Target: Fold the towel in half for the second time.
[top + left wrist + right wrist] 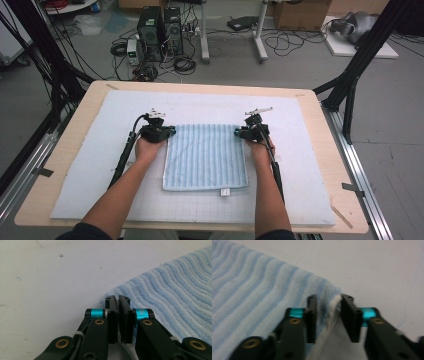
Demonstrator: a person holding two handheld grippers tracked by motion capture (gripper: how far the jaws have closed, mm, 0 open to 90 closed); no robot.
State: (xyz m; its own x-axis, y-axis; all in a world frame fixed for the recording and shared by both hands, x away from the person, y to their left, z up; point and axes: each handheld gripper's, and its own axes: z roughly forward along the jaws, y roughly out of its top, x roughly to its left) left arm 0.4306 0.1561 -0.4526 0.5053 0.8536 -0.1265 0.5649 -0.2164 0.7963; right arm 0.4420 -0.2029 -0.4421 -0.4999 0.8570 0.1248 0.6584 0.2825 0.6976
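A pale blue, ribbed terry-cloth towel [205, 156] lies flat and roughly square near the middle of a white padded mat [75, 170] that covers the light wooden counter [45, 185]; its stripes run from the near edge to the far edge, and a small white tag sits on the near hem. The relation that matters is at the two far corners: the left gripper [170, 131] sits at the far left corner and the right gripper [238, 133] at the far right corner, so each hand is beside its own corner and the cloth stretches between them and towards the person. In the left gripper view the fingers [112, 315] are pressed together with the towel's corner pinched at their tips; the cloth spreads away to the right of them. In the right gripper view the fingers [312, 315] stand a narrow gap apart with the corner and its whitish hem bunched between them; the pads do not look fully clamped on it, so that hold seems not yet firm. The towel is soft, limp and looped in texture; lifted by two corners it should likely hang and drape rather than keep its shape; the mat beneath looks fuzzy and gives some friction.
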